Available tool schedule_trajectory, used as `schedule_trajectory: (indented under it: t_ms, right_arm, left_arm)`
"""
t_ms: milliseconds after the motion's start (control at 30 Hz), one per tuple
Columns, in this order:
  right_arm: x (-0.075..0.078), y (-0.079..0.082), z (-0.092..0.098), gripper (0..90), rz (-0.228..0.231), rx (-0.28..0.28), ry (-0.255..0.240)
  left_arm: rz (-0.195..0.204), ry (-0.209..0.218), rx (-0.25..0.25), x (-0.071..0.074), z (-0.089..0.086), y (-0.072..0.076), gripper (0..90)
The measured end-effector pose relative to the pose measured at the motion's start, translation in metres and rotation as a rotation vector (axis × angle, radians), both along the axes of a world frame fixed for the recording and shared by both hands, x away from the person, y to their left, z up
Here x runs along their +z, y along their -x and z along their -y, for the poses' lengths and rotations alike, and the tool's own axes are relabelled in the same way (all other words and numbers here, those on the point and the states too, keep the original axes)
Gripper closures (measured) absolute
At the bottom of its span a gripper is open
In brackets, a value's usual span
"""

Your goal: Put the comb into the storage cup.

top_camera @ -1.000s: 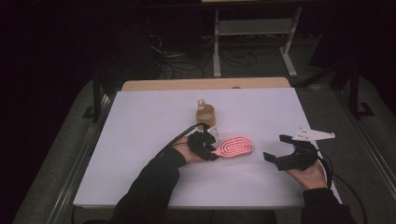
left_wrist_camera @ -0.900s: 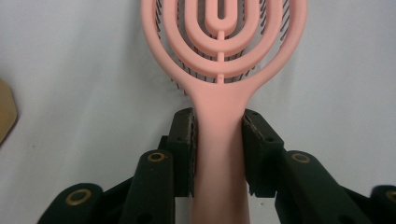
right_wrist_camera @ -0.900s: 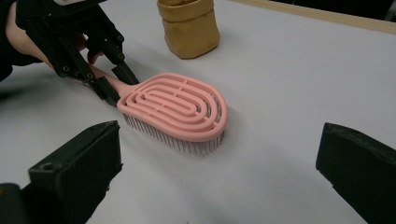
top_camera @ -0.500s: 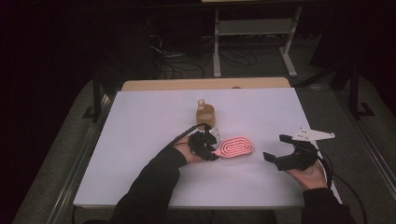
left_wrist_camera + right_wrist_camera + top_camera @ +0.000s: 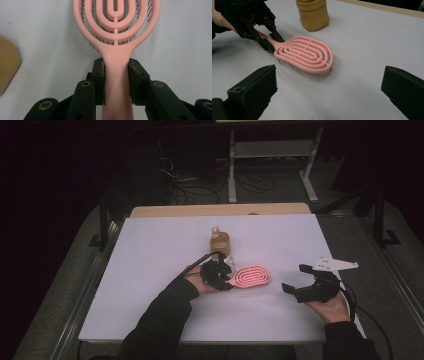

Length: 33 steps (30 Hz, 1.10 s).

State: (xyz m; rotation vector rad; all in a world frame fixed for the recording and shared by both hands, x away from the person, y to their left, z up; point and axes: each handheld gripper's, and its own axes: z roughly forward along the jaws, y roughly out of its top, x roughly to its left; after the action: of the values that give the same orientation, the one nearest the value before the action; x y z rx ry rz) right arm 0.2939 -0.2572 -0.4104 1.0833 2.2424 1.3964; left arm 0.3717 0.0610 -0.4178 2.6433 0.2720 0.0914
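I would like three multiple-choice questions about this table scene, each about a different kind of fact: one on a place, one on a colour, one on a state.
1. Where does the brown pouch stand?
A. Beyond the hairbrush, farther from the person
B. Between the two grippers
C. On the floor

2. What colour is the hairbrush?
A. Blue
B. Pink
C. Green

3. How do the two grippers stand?
A. Both open
B. Left gripper open, right gripper shut on the pouch
C. Left gripper shut on the brush handle, right gripper open

Answers:
1. A: in the high view the pouch stands on the white table beyond the brush.
2. B: the brush is pink in every view.
3. C: the left gripper presses its pads on both sides of the handle, while the right gripper has wide jaws with nothing between them.
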Motion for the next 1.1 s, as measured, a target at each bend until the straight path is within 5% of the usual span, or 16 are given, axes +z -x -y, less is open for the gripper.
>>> schedule_trajectory:
  t_ms: [1100]
  right_arm:
    - [0.0, 0.0, -0.001, 0.0, -0.002, 0.0, 0.002]
  left_arm:
    - [0.067, 0.021, 0.05, 0.02, -0.026, 0.006, 69.7]
